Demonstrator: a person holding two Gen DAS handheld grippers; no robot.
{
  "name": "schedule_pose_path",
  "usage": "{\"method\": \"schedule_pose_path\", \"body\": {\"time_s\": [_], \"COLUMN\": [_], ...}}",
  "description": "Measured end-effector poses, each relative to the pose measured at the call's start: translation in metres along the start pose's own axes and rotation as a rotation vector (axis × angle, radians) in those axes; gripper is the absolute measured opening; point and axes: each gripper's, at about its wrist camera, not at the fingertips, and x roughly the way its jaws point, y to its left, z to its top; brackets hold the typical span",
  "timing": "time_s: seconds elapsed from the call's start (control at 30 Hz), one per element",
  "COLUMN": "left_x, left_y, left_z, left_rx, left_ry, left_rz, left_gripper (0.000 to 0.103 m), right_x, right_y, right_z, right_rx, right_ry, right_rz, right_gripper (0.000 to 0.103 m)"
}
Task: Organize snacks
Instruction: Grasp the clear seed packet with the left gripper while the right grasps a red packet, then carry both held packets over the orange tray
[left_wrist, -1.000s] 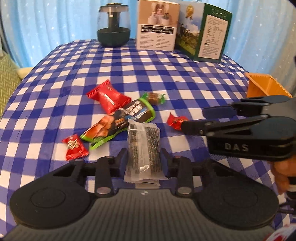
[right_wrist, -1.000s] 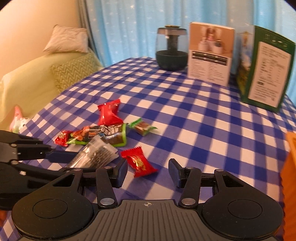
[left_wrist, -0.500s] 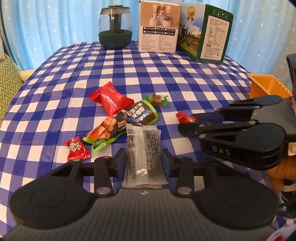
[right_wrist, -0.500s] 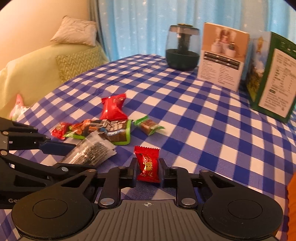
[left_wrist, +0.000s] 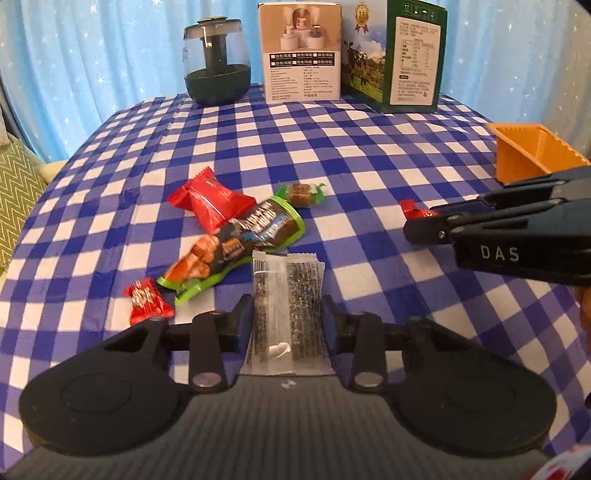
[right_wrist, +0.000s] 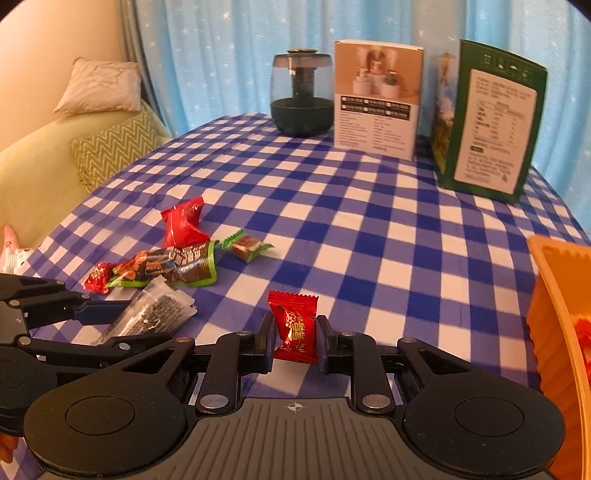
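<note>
1. The red candy (right_wrist: 295, 328) sits upright in my right tool (right_wrist: 295, 341), jaws pinched on its middle, lifted just off the counter (right_wrist: 369, 229).
2. The orange bin (right_wrist: 554, 332) lies to that tool's right, close by; I judge the coming move a short sideways carry over its rim.
3. My left tool (left_wrist: 287, 321) grips a clear seaweed packet (left_wrist: 286, 295), its long axis pointing straight ahead along the fingers.
4. The bin (left_wrist: 532, 155) is well apart from my left tool, past the right one, so my right is nearer.
5. The other snacks (left_wrist: 229, 236) lie ahead-left.
</note>
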Motion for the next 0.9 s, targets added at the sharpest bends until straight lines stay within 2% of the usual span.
{"method": "schedule_pose_path", "body": {"time_s": [0.3,0.53,0.9], "left_x": [-0.026,-0.067,-0.138], "left_y": [-0.020,-0.041,-0.077], "left_z": [-0.012,-0.025,-0.022], "left_rx": [-0.038,-0.102,-0.123], "left_ry": [0.000,-0.011,-0.066], "left_rz": [-0.059,-0.097,-0.137], "left_gripper": [0.034,0.034,0.034], "right_x": [-0.038,-0.090,-0.182], "right_y": [-0.001,-0.005,-0.013], "right_z": [-0.028,-0.051,-0.069], "right_rx": [0.079,0.172,0.320], "right_ry": [0.023,0.005,-0.033], "right_rz": [-0.059,-0.125,-0.176], "right_gripper": [0.023,0.023,0.023]}}
